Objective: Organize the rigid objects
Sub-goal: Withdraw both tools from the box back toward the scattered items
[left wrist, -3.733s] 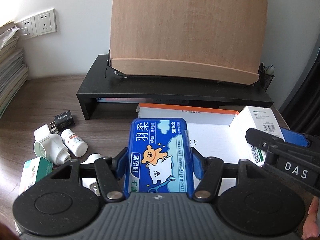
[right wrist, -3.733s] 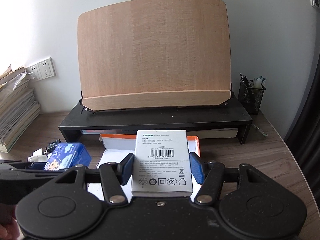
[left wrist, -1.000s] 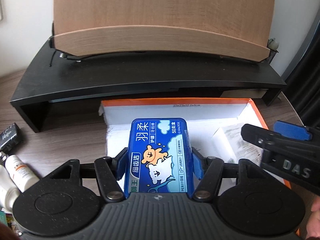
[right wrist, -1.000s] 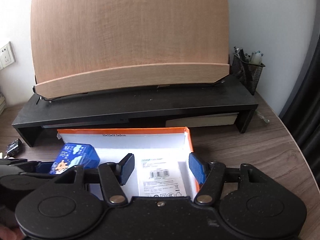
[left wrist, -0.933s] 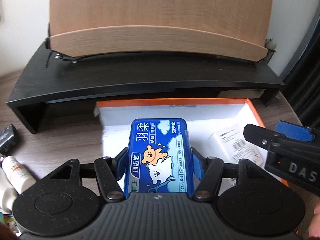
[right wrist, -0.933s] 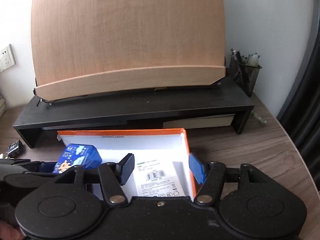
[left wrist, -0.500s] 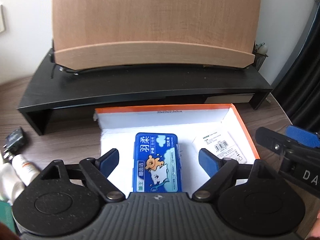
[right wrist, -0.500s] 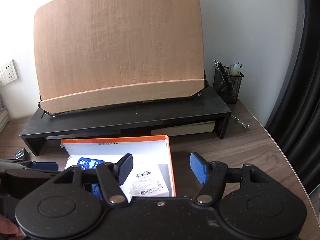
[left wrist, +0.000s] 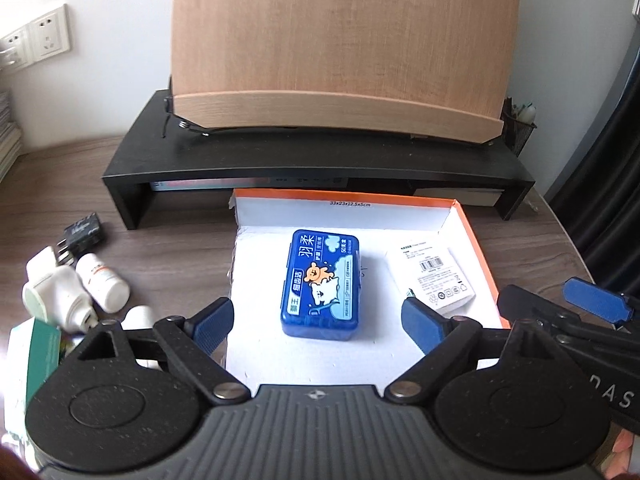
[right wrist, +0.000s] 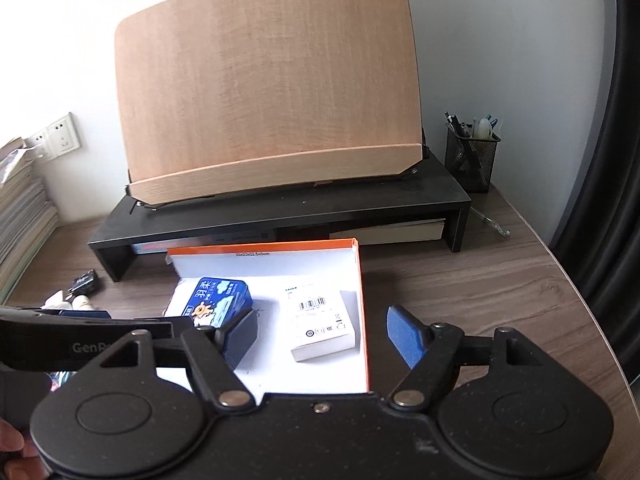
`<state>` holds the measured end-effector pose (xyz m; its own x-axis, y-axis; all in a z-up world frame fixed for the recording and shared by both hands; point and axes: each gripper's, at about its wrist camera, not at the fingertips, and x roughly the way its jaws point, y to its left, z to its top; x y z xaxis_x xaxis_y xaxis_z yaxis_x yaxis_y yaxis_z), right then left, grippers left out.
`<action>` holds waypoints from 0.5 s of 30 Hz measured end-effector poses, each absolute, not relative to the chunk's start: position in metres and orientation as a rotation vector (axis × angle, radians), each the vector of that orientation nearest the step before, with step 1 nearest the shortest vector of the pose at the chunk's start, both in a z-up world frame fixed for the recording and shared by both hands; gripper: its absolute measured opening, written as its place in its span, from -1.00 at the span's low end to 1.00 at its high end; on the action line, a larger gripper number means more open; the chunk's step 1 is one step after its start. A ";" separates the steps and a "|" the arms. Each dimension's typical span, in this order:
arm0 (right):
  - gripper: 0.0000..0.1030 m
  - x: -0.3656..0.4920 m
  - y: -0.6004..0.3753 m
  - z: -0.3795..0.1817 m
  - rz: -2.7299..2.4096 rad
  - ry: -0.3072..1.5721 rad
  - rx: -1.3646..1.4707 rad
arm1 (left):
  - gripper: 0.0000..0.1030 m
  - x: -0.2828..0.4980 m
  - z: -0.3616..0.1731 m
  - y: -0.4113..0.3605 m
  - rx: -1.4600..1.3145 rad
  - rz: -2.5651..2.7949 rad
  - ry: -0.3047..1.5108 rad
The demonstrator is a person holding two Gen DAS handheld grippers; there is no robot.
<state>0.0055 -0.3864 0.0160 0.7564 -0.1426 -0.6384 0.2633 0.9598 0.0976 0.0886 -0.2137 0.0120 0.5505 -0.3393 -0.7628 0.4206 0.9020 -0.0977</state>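
A blue rectangular floss tin (left wrist: 322, 285) and white cardboard adapter box (left wrist: 433, 276) lie apart inside an orange-rimmed white tray (left wrist: 476, 240). Both the left tool (left wrist: 318, 322) and right tool (right wrist: 323, 336) hover above, jaws opening wide with nothing between them.

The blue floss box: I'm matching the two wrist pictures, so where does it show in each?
Left wrist view: the blue floss box lies flat near the middle of the picture, inside the orange-rimmed box, left of the white adapter box.
Right wrist view: the blue floss box sits left of centre, partly behind a blue pad.
Shared landmark: the white adapter box, lying to its right in both views.
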 end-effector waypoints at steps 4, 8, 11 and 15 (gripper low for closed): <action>0.67 -0.003 -0.385 0.019 -0.201 0.671 0.173 | 0.81 0.076 0.015 -0.212 0.091 -0.430 0.864; 0.67 -0.010 -0.382 0.019 -0.173 0.668 0.165 | 0.81 0.066 0.015 -0.207 0.077 -0.406 0.860; 0.67 -0.014 -0.378 0.018 -0.149 0.671 0.157 | 0.81 0.058 0.014 -0.202 0.070 -0.382 0.856; 0.67 -0.017 -0.371 0.018 -0.118 0.669 0.147 | 0.81 0.051 0.013 -0.193 0.057 -0.352 0.855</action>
<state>-0.0171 -0.3712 0.0181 0.7782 -0.0613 -0.6251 0.1558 0.9830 0.0975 0.0510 -0.1933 0.0129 0.6024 -0.2808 -0.7471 0.3262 0.9409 -0.0906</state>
